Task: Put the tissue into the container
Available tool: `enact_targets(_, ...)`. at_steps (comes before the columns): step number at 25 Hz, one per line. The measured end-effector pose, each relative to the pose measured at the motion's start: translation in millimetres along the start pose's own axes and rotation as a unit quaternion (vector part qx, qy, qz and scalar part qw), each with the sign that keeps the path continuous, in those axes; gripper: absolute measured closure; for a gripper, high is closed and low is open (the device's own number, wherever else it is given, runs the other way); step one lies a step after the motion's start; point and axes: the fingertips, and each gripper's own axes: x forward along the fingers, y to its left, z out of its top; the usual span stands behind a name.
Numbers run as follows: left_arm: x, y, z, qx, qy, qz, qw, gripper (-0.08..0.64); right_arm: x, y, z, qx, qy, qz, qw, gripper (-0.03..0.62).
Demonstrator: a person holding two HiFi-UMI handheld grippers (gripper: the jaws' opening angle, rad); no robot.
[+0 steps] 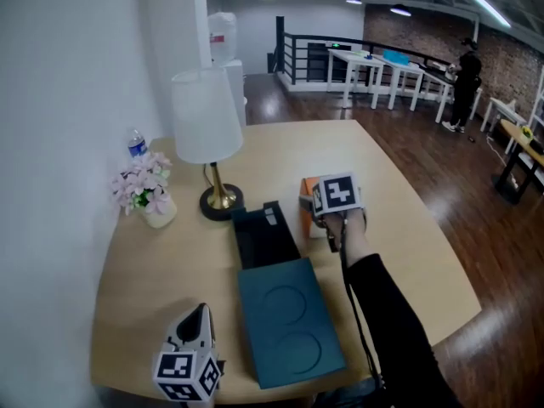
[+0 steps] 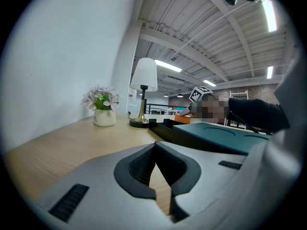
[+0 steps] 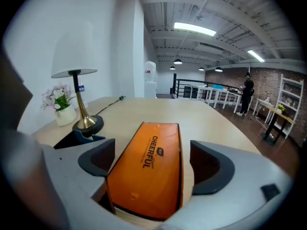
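Note:
An orange tissue pack [image 3: 149, 171] lies flat on the wooden table [image 1: 391, 228], just right of the open dark container [image 1: 262, 238]. My right gripper [image 3: 153, 163] stands open around the pack, one jaw on each side, with a gap showing on the right side. In the head view the right gripper [image 1: 331, 201] covers most of the tissue pack [image 1: 308, 187]. The container's teal lid [image 1: 289, 330] lies flat, nearer to me. My left gripper [image 1: 197, 317] sits at the table's near left, its jaws meeting at the tips with nothing between them [image 2: 153, 150].
A white-shaded lamp [image 1: 206, 121] on a brass base stands behind the container. A pot of pink flowers [image 1: 146, 192] and a water bottle [image 1: 136, 143] are by the wall at left. Far off, a person [image 1: 465, 79] stands by white tables.

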Motion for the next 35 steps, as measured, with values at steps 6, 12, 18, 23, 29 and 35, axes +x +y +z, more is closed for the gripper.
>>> enact_targets(6, 0.9, -3.7, -1.0, 0.003, 0.003, -0.011, 0.9999, 0.565, 16.5, 4.5, -19.9, 0.036, 0.017, 0.033, 0.999, 0.109)
enact_targets(12, 1.4, -6.1, 0.3, 0.008, 0.004, -0.019, 0.9998, 0.565, 14.5, 7.2, -22.5, 0.037, 0.000, 0.041, 0.998, 0.137)
enact_targets(18, 1.1, -6.6, -1.1, 0.009, 0.007, -0.021, 0.9997, 0.565, 3.5, 5.8, -21.0, 0.045, -0.026, 0.056, 0.997, 0.184)
enact_targets(23, 3.3, -5.9, -1.1, 0.009, 0.006, -0.022, 0.9997, 0.565, -11.5, 3.9, -17.7, 0.044, -0.042, 0.062, 0.996, 0.192)
enact_targets(29, 3.2, -5.8, -1.5, 0.009, 0.004, -0.021, 0.9997, 0.565, -54.4, 6.1, 13.0, 0.037, -0.085, 0.075, 0.993, 0.192)
enact_targets(35, 3.5, -6.3, -0.7, 0.009, 0.002, -0.022, 0.9997, 0.565, -88.9, 42.3, 30.6, 0.025, -0.106, 0.105, 0.989, 0.192)
